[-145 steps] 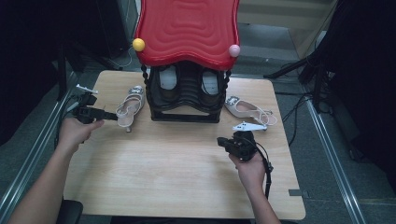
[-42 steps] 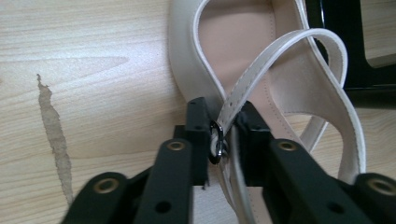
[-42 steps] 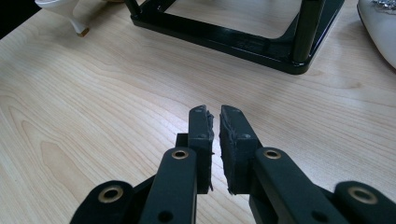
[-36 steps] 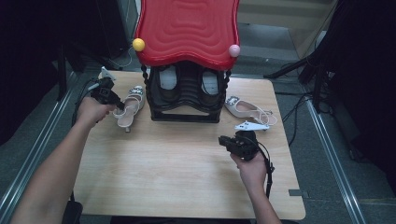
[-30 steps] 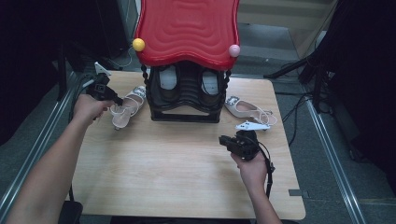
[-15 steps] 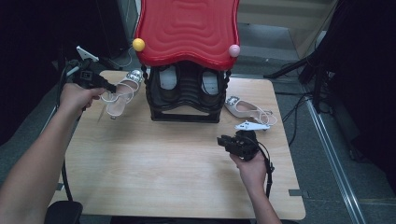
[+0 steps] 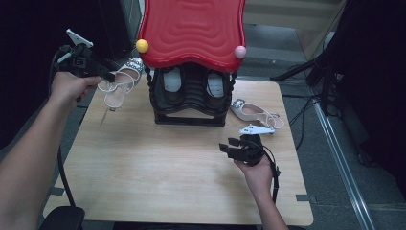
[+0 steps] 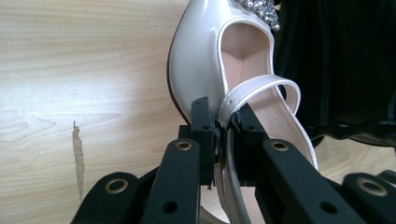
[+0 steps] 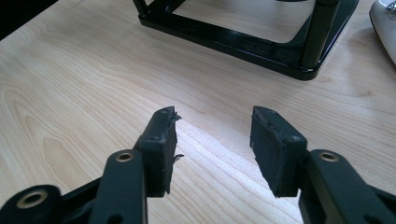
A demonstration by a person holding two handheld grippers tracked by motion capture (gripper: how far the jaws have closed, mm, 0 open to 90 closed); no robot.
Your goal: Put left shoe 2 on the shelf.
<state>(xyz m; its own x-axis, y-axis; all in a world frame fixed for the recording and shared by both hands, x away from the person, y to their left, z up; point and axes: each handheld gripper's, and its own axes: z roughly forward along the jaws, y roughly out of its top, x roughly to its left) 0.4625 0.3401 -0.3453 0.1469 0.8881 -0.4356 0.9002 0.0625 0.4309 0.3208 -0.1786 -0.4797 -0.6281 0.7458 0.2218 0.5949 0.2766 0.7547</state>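
Glossy white heeled sandal [image 8: 201, 70] w/ rhinestones, strap pinched by left gripper [image 8: 223, 128], right gripper [image 9: 212, 140] spread.

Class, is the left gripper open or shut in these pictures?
Shut: the left gripper has its jaws clamped on the white shoe, at its side wall beside the strap.
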